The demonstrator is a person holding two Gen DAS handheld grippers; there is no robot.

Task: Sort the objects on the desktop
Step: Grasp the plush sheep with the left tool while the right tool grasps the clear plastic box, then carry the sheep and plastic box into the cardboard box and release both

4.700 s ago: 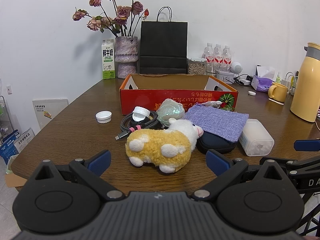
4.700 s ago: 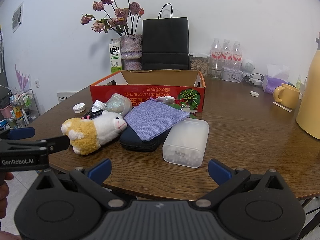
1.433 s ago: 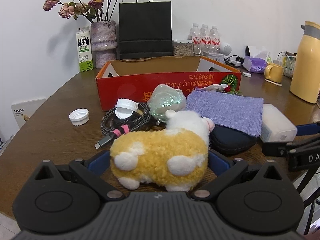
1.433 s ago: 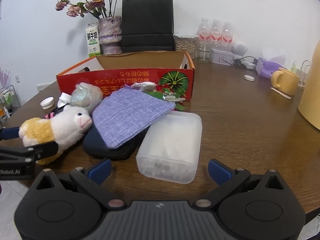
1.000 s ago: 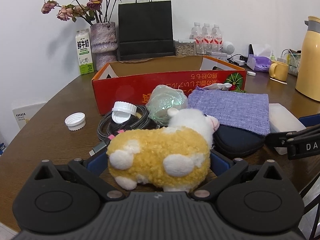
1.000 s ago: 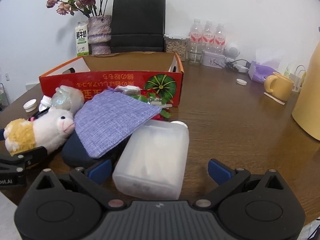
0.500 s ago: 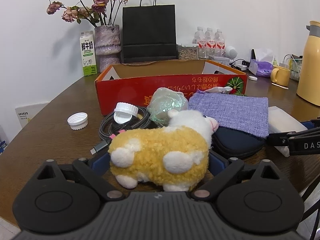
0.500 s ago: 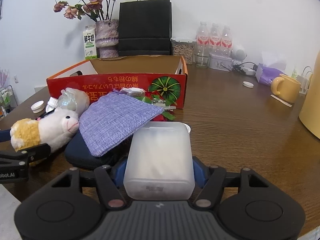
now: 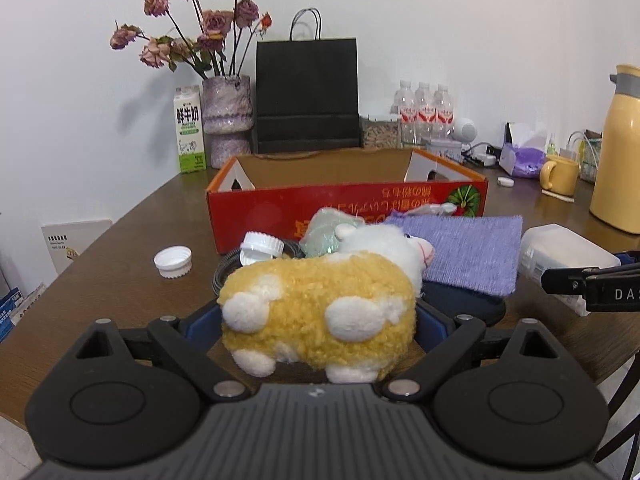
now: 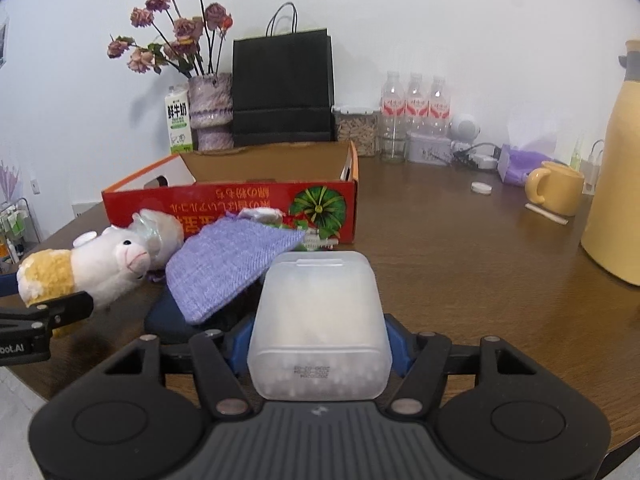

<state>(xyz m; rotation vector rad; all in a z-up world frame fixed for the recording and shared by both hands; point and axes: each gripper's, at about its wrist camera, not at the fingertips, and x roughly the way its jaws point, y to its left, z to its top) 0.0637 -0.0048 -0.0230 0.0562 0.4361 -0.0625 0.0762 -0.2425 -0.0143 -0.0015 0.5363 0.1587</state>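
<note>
1. Grip on the plush sheep [image 9: 320, 304] looks soft: the left tongs [image 9: 318, 320] pinch its yellow body from both sides near the bench [image 9: 120, 280] front edge. Fleece compresses, so the toy could squirm out when carried toward the red cardboard box [image 9: 348, 208].
2. Right tongs [image 10: 318, 344] clamp the frosted plastic box [image 10: 320, 320] of small white pellets by its near end. Its walls look smooth, and the far end sticks out unsupported, so it may tip or slide.
3. Purple woven pouch [image 10: 228, 264] lies over a dark zip case [image 10: 168, 322] just beside the plastic box; a sideways drag could pull both along.
4. Both tongs work close together and could collide on the way to the box.
</note>
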